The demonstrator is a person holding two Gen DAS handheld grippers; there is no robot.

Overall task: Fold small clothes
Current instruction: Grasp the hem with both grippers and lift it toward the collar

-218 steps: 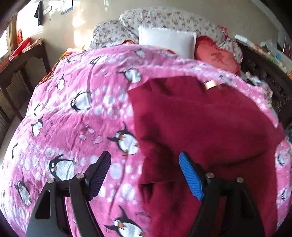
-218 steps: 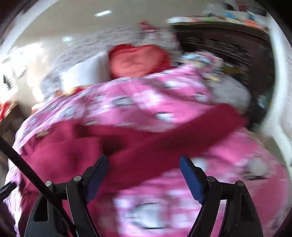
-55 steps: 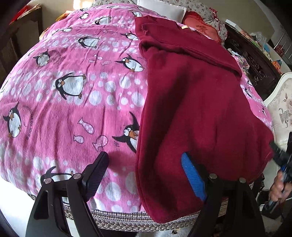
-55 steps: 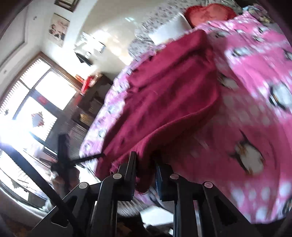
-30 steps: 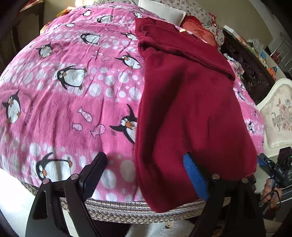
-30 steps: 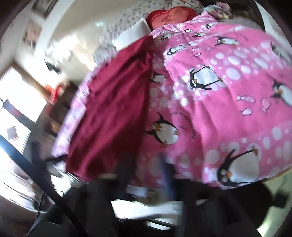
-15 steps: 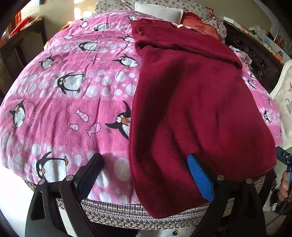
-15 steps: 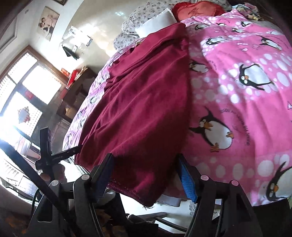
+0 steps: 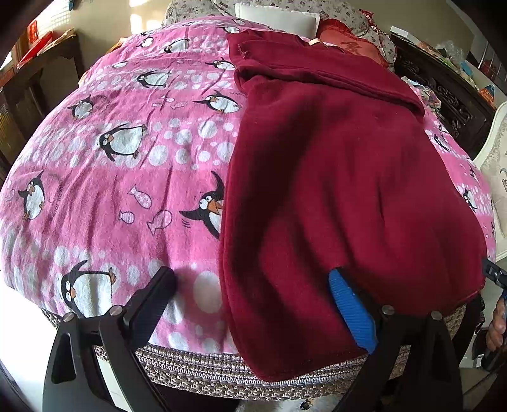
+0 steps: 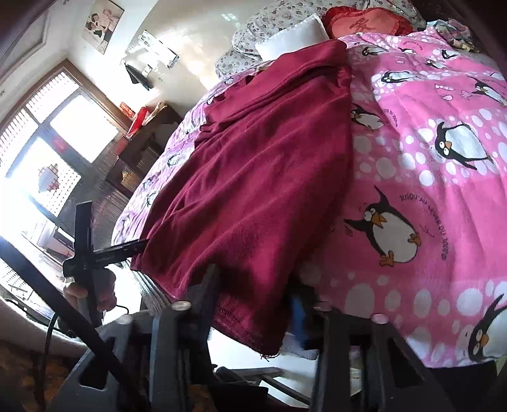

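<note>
No container shows in either view; everything lies straight on the bed [image 9: 120,177], whose pink penguin blanket [image 10: 443,196] fills most of both pictures. The dark red garment [image 9: 332,164] is spread flat on that blanket, running from the pillows [image 9: 279,19] at the far end to the near edge of the bed, where its hem hangs over. The left gripper [image 9: 250,301] has its jaws spread wide and still widening; the garment's near left corner lies between them, its blue right finger is just over or on the cloth, its black left finger is over bare blanket, and neither presses the cloth. The right gripper [image 10: 256,294] is closing, its fingers blurred, with the garment's near right hem corner between them; whether the pads already pinch it cannot be made out. In the right wrist view the person's left hand [image 10: 92,288] shows beside the bed, partly cut off by a dark cable.
</note>
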